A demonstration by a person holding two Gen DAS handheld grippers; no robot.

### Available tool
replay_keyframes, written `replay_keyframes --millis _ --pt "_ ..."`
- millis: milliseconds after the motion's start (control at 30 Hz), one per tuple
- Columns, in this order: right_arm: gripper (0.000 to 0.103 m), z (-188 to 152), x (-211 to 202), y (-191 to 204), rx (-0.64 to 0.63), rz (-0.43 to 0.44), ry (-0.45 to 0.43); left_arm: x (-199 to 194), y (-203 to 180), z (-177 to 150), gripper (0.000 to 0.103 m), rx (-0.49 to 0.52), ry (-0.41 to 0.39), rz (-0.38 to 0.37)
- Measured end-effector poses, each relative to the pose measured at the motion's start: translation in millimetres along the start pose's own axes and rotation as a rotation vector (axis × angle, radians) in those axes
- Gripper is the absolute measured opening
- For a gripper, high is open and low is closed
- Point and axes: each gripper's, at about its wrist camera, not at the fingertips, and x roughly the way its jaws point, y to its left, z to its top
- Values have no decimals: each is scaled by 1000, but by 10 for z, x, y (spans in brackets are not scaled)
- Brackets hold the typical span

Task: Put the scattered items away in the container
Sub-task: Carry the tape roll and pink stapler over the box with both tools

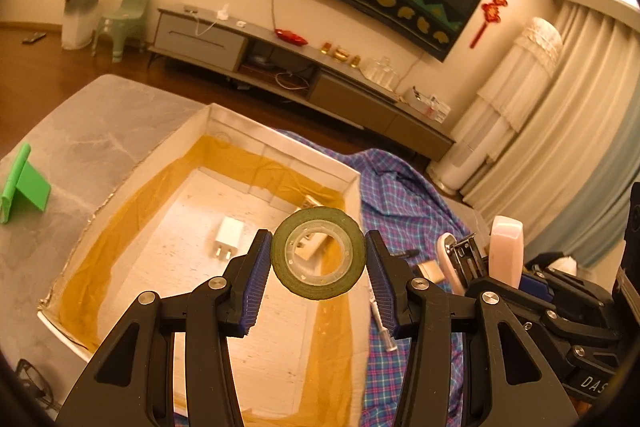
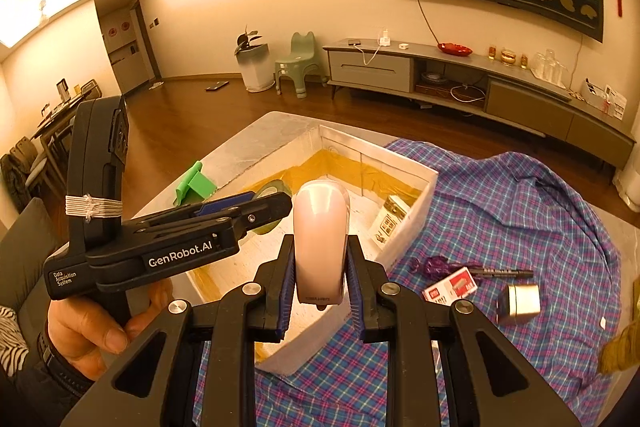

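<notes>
We've got the plaid cloth (image 2: 500, 195) spread over the table, w/ the white box (image 1: 352, 187) sitting on it, yellow-lined inside. In the box: a white plug (image 1: 227, 237) and a small carton (image 2: 390, 219). Left gripper (image 1: 319, 261) hangs above the box, clamped on a green tape roll (image 1: 319, 289). Right gripper (image 2: 319, 281), just beside it, is squeezing a pink stapler (image 2: 320, 247) upright. On the cloth: red staple pack (image 2: 452, 285), black pen (image 2: 502, 272), silver block (image 2: 520, 301).

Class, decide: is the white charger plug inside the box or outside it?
Inside: the white charger plug lies on the floor of the white box.
</notes>
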Motion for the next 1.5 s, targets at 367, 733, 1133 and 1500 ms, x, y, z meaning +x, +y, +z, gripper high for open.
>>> replay_keyframes --millis 367,733,1133,1500 --pt "25 238 351 63 -32 27 56 60 304 63 49 -93 16 38" --pt "25 447 872 53 -29 62 144 104 505 62 49 -79 39 113" --pt "25 645 1602 34 -6 64 251 122 584 26 49 10 83 167" --pt "25 778 2242 90 -17 16 325 236 577 -55 49 87 137 193"
